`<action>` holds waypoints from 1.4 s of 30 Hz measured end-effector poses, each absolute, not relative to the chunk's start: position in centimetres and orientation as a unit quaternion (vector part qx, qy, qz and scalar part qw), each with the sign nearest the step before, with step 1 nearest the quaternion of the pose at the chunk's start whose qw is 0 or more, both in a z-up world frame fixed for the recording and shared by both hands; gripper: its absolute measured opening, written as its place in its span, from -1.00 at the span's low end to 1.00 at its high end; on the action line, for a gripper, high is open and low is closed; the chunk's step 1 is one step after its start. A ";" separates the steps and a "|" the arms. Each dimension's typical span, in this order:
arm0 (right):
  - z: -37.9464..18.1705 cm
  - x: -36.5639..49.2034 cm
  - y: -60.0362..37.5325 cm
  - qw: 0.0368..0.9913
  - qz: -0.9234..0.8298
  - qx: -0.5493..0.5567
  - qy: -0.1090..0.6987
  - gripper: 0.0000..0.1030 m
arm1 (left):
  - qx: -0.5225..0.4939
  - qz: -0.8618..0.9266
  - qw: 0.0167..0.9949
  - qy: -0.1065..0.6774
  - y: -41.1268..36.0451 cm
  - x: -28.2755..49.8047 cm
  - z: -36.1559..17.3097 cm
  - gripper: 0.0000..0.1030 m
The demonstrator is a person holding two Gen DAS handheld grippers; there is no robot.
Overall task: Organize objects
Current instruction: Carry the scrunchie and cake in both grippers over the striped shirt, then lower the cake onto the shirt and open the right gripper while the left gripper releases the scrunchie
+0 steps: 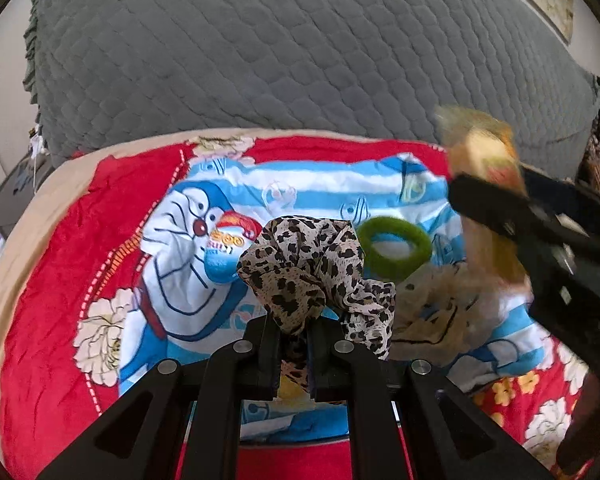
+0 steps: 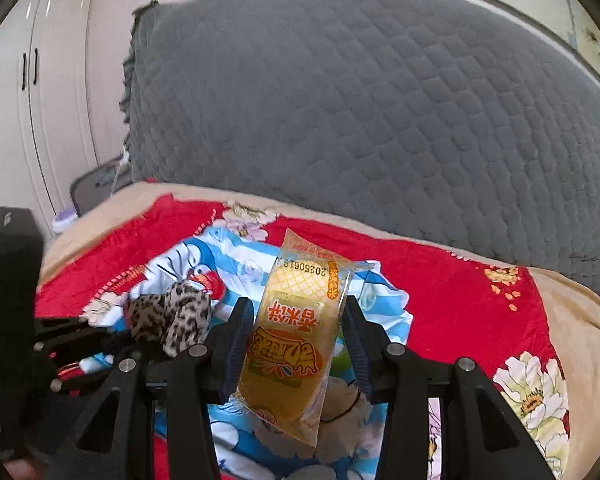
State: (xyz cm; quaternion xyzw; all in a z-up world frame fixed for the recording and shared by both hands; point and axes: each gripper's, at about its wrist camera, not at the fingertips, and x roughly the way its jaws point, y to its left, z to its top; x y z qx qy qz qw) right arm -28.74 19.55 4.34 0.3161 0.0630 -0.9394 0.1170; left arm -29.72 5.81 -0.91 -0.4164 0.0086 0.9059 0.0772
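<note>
Left gripper [image 1: 294, 334]: jaws pressed together, pinching a leopard-print scrunchie [image 1: 312, 268]. The fabric bunches up above the fingertips and spills to the right of them, held over the cartoon cloth [image 1: 188, 272].

Right gripper [image 2: 298, 332]: jaws part-way closed, clamped on a yellow snack packet [image 2: 296, 328]. Packet stands roughly upright between the pads, print upside down, its top end tilted slightly left and its lower end hanging below the fingers. In the left wrist view the same packet appears blurred at upper right, above the black right gripper body.

Below and just past the scrunchie: a green hair ring [image 1: 394, 246] lies flat on the blue-and-white striped cartoon cloth. Beside it, to the right, a pale beige fluffy item [image 1: 440, 304] with a thin dark band, also on the cloth; what it is cannot be told.

The cartoon cloth sits on a red floral blanket [image 1: 48, 340], which has a tan border.

Beyond the blanket: a grey quilted cover [image 1: 280, 48] fills the far field.

Far left, right wrist view: white cupboard doors [image 2: 40, 92] with dark handles.
</note>
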 end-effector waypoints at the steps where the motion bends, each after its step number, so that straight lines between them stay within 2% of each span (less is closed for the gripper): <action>1: 3.9 -29.4 19.4 0.117 -0.937 0.325 0.062 -0.12 | -0.420 0.904 0.077 0.012 5.9 -29.9 -1.3 -0.82; 12: -1.3 -34.7 17.2 0.131 -0.902 0.405 0.070 -0.12 | -0.447 0.891 0.077 0.025 6.2 -31.1 -4.6 -0.82; 21: -4.6 -36.3 16.1 0.120 -0.881 0.449 0.094 -0.12 | -0.447 0.890 0.081 0.037 6.9 -31.2 -5.2 -0.82; 36: -5.4 -36.5 17.4 0.110 -0.879 0.457 0.075 -0.12 | -0.441 0.893 0.080 0.039 6.7 -31.4 -5.1 -0.71; 39: -5.0 -36.4 17.6 0.110 -0.881 0.455 0.074 -0.11 | -0.440 0.894 0.073 0.041 6.6 -31.4 -5.2 -0.55; 42: -4.7 -36.3 17.8 0.108 -0.882 0.453 0.071 -0.07 | -0.444 0.893 0.066 0.035 6.2 -31.5 -5.4 -0.18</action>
